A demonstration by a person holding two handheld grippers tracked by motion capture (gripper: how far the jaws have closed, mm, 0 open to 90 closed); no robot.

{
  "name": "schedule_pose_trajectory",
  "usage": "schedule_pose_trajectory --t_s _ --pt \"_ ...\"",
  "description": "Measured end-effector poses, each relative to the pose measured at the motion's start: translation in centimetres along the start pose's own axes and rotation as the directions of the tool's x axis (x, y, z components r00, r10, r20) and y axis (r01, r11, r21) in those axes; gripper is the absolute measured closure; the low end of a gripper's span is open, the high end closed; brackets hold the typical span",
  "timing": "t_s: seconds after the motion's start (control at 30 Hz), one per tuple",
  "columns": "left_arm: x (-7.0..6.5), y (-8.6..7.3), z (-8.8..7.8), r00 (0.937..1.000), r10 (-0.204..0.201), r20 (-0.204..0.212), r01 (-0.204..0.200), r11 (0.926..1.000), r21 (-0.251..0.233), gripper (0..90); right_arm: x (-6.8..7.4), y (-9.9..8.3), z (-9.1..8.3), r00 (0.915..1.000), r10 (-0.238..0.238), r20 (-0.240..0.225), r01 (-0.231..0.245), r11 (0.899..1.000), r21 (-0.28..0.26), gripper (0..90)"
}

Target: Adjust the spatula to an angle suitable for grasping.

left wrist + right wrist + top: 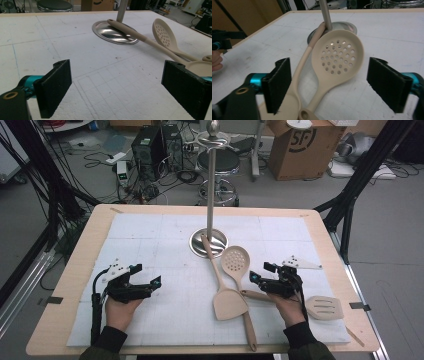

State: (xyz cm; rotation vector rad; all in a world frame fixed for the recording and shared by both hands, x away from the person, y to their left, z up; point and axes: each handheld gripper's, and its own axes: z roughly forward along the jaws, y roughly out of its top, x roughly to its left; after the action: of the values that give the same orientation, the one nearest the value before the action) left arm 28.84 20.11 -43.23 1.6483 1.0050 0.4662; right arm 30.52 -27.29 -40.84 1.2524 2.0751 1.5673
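Right gripper view, gripper [328, 86] open w/ skimmer [337, 58] between

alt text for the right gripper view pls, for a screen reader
A beige perforated spoon lies on the white table mat between the right gripper's open black jaws, untouched. A beige spatula handle runs beside it, its end resting on the round metal base of an upright pole.

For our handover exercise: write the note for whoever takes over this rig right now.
Left gripper: open, holds nothing, over the white mat.
Right gripper: open, near the perforated spoon, not gripping.
Solid turner: flat, handle tip on the stand base.
Slotted turner: flat beside the right hand.
Done: nothing hung.
Left: probably hanging all three on the stand.
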Motion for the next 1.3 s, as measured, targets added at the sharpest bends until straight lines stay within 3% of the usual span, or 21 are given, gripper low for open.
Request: schedule_pose_trajectory --t_s 0.33,0.4,0.57,0.67,0.77,1.03,1.17,1.3 --pt "-0.1 0.0 0.0 1.0000 -0.003 0.006 0.003 1.0000 0.001 10.0 0.4 0.6 0.8 0.9993 0.027 -0.026 -0.027 1.000 0.007 32.7" --pt "-0.1 0.0 0.0 1.0000 -0.003 0.005 0.003 1.0000 0.001 10.0 0.6 0.7 1.1 0.9990 0.026 -0.036 -0.025 1.000 0.017 41.4" --pt "-0.1 0.0 0.0 1.0000 -0.001 0.005 0.001 1.0000 0.003 10.0 1.5 0.9 2.2 0.9976 0.007 -0.068 -0.004 0.999 0.042 49.7" --pt "-0.1 0.0 0.0 1.0000 -0.002 0.007 0.002 1.0000 0.002 10.0 2.0 1.0 3.1 0.9973 0.019 -0.071 -0.013 0.997 0.078 57.5" --pt "-0.1 -0.1 0.1 1.0000 -0.006 0.006 0.006 1.0000 0.004 10.0 2.3 1.0 4.0 0.9959 0.052 -0.074 -0.042 0.991 0.124 64.7" --pt "0.0 -0.1 0.0 1.0000 -0.008 0.004 0.008 1.0000 0.003 10.0 2.7 1.2 5.5 0.9945 0.057 -0.087 -0.039 0.980 0.195 76.7" --pt "0.0 -0.1 0.0 1.0000 -0.007 0.004 0.007 1.0000 0.003 10.1 2.9 1.4 6.3 0.9946 0.053 -0.089 -0.032 0.973 0.228 89.6" --pt "0.0 -0.1 0.0 1.0000 -0.006 0.003 0.006 1.0000 0.003 10.1 2.9 1.5 7.4 0.9940 0.066 -0.087 -0.038 0.957 0.287 89.6"
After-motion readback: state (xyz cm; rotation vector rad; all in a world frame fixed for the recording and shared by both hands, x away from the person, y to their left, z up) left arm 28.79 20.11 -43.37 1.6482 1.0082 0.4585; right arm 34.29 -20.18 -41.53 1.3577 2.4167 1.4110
